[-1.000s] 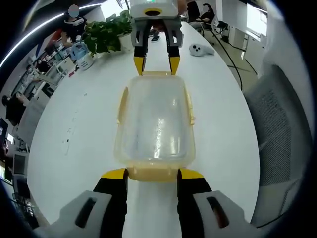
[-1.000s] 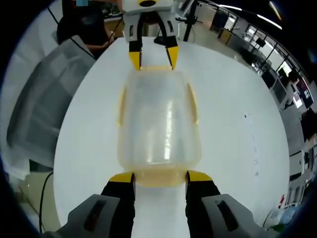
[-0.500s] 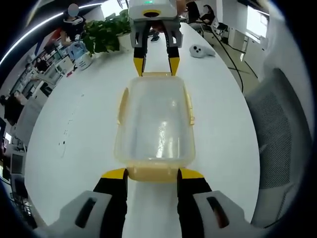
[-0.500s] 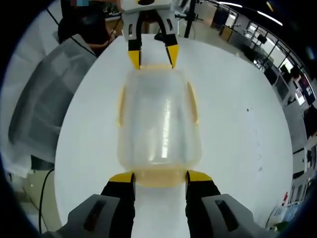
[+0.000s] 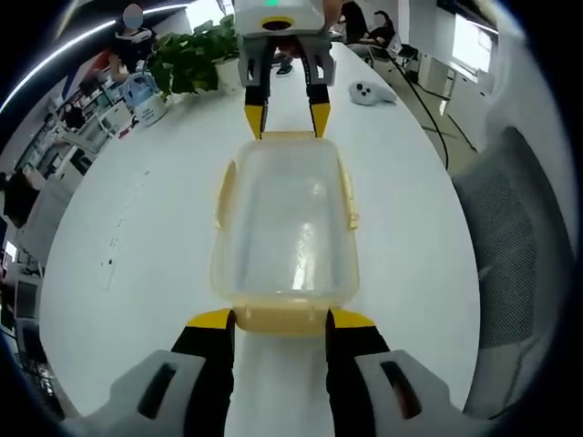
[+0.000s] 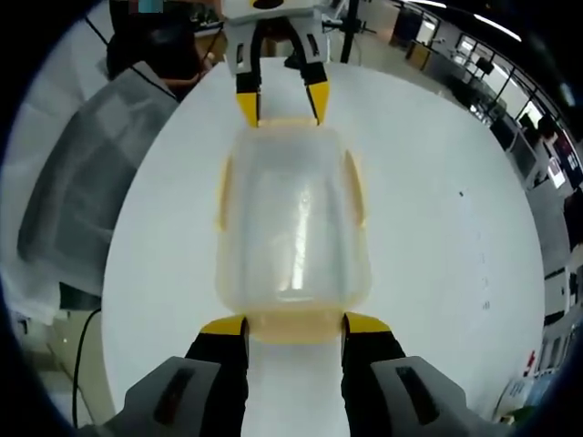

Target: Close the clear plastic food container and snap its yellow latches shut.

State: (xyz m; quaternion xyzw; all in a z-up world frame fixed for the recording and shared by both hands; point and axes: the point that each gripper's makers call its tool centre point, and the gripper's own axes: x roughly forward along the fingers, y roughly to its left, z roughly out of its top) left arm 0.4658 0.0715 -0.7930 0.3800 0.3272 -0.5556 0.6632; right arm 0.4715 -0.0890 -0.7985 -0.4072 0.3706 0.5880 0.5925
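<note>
Clear box held end to end between two grippers on a white bench.

Left gripper view: the left gripper (image 5: pixel 276 319), grey with black fingers (image 5: pixel 211 320) tipped in yellow, rises from 6 o'clock, fingers apart astride the near short end of the box (image 5: pixel 284 228). The box is a rounded rectangle of cloudy clear plastic, lid on, lying mid-view on the smooth, glossy bench (image 5: pixel 137 228). Yellow latches (image 5: pixel 350 200) run along its long sides at 3 and 9 o'clock, tips standing a little off the wall. At 12 o'clock the right gripper (image 5: pixel 284 116) has its fingers apart at the far end. A leafy plant (image 5: pixel 187 59) stands at 11 o'clock, a mesh chair (image 5: pixel 515 228) at 3.

Right gripper view: the right gripper (image 6: pixel 296 324), fingers apart, straddles the box (image 6: pixel 291 223) at 6 o'clock; the left gripper (image 6: pixel 278 102) meets its far end at 12.
</note>
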